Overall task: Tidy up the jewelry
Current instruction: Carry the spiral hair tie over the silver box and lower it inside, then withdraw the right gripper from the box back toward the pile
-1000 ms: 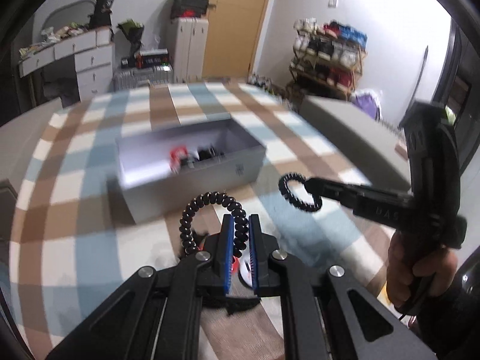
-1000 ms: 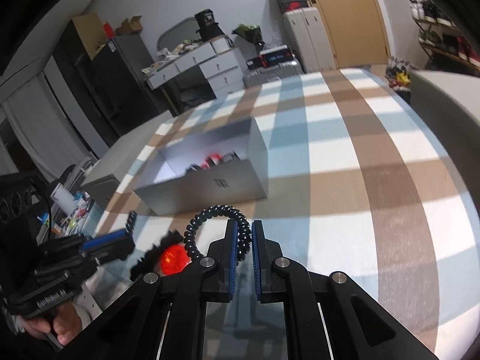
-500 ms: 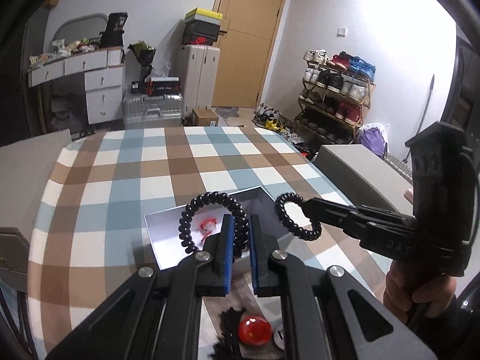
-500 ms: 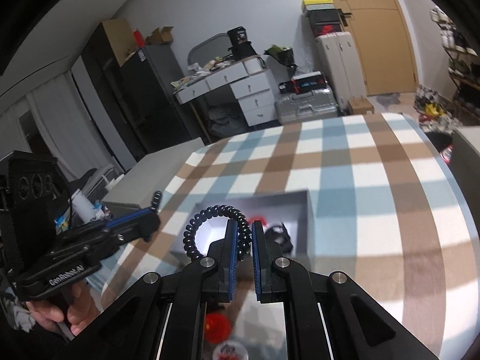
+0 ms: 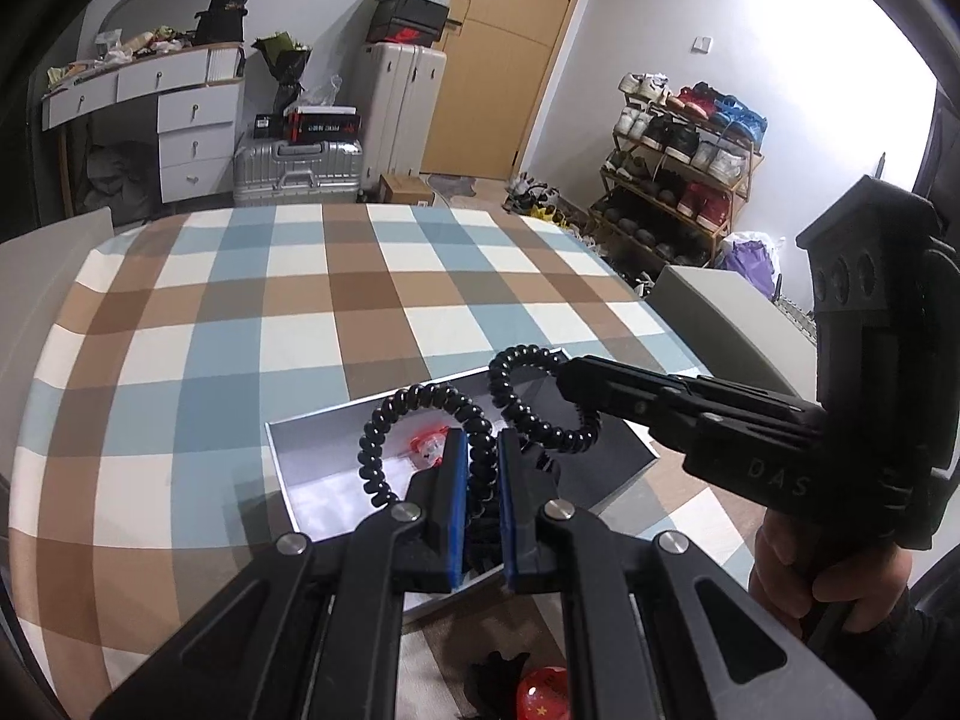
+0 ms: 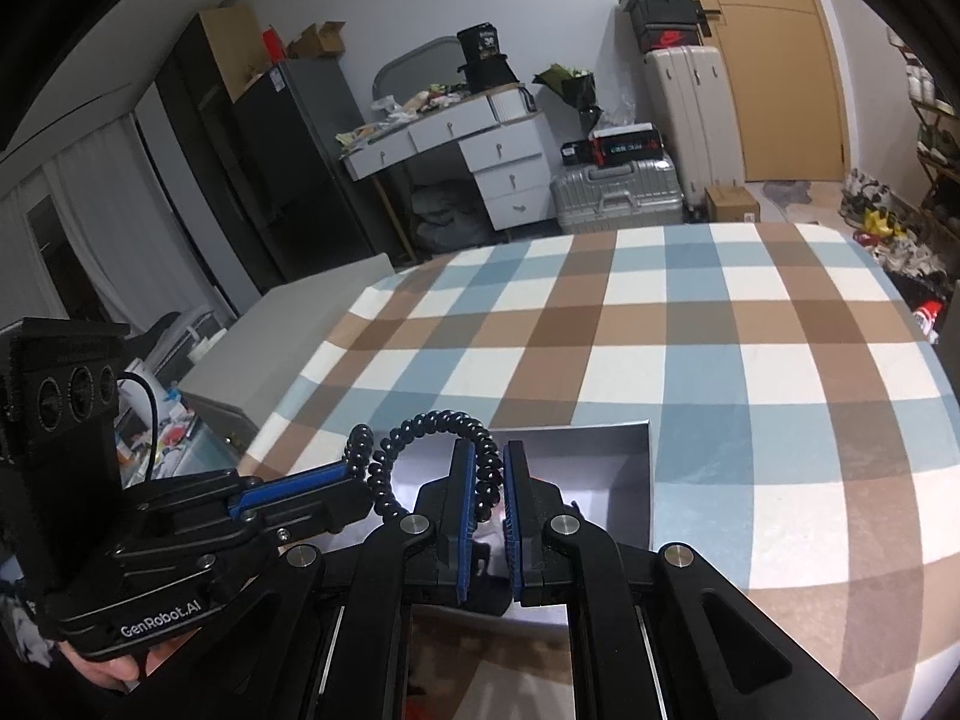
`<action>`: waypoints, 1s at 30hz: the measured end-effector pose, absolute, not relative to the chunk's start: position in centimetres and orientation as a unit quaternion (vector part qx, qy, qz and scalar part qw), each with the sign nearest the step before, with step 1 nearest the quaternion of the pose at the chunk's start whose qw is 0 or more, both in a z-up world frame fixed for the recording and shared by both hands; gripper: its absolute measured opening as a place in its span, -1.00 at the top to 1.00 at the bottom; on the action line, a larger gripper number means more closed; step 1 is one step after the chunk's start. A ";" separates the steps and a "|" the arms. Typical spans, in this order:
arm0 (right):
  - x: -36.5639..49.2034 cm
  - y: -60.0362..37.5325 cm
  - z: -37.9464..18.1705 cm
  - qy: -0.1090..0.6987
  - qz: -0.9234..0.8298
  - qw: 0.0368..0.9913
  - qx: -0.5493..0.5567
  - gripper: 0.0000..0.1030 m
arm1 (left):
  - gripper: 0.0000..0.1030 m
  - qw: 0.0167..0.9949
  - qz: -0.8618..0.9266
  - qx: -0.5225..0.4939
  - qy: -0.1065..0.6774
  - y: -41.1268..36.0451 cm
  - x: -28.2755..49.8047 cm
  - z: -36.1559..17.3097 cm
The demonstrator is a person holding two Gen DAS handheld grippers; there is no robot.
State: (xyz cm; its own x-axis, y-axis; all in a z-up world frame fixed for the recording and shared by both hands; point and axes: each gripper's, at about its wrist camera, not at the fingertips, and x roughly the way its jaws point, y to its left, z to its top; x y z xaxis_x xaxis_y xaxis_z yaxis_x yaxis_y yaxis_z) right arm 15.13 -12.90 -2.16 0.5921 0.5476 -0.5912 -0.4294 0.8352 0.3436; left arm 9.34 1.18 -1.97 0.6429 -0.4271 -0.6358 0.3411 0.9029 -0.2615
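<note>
My left gripper [image 5: 478, 450] is shut on a black spiral hair tie [image 5: 396, 414] and holds it over the open grey jewelry box [image 5: 312, 480]. My right gripper [image 6: 485, 468] is shut on a second black spiral hair tie [image 6: 420, 426], also over the box [image 6: 624, 492]. In the left wrist view the right gripper [image 5: 570, 384] comes in from the right with its hair tie [image 5: 528, 408] beside mine. In the right wrist view the left gripper [image 6: 354, 480] comes in from the left. A red item [image 5: 427, 443] lies inside the box.
The box sits on a checked blue, brown and white tablecloth [image 5: 252, 324]. A red round trinket [image 5: 543, 690] and a black piece [image 5: 498, 669] lie on the cloth near the box's front. A grey chair back [image 5: 714, 312] stands at the table's right.
Both grippers have moved forward and down with their hair ties, from in front of the box to over its open inside, and closer together.
</note>
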 end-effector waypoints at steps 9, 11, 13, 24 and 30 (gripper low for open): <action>16.0 -12.7 -3.4 0.378 0.265 0.884 0.074 0.83 | 0.91 0.896 -0.215 -0.063 0.383 1.2 9.9 -2.6; 16.2 -12.6 -3.6 0.382 0.265 0.882 0.073 0.83 | 0.91 0.895 -0.217 -0.064 0.384 1.3 10.0 -2.6; 16.3 -12.4 -3.8 0.389 0.268 0.878 0.073 0.82 | 0.91 0.893 -0.226 -0.066 0.384 1.3 10.0 -2.6; 15.0 -14.4 -2.4 0.353 0.266 0.890 0.109 0.22 | 0.16 0.903 -0.210 -0.072 0.368 2.2 9.3 -1.8; 13.3 -15.3 -1.1 0.335 0.260 0.899 0.112 -0.05 | 0.15 0.912 -0.197 -0.061 0.354 2.0 8.4 -1.1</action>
State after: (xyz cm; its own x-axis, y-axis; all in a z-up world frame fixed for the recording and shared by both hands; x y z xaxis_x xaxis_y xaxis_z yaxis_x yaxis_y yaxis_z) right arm 13.28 -15.32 -1.08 0.6399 0.5431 -0.5437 -0.3929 0.8392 0.3759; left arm 8.38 2.04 -1.06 0.6720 -0.4021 -0.6218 0.3151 0.9152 -0.2513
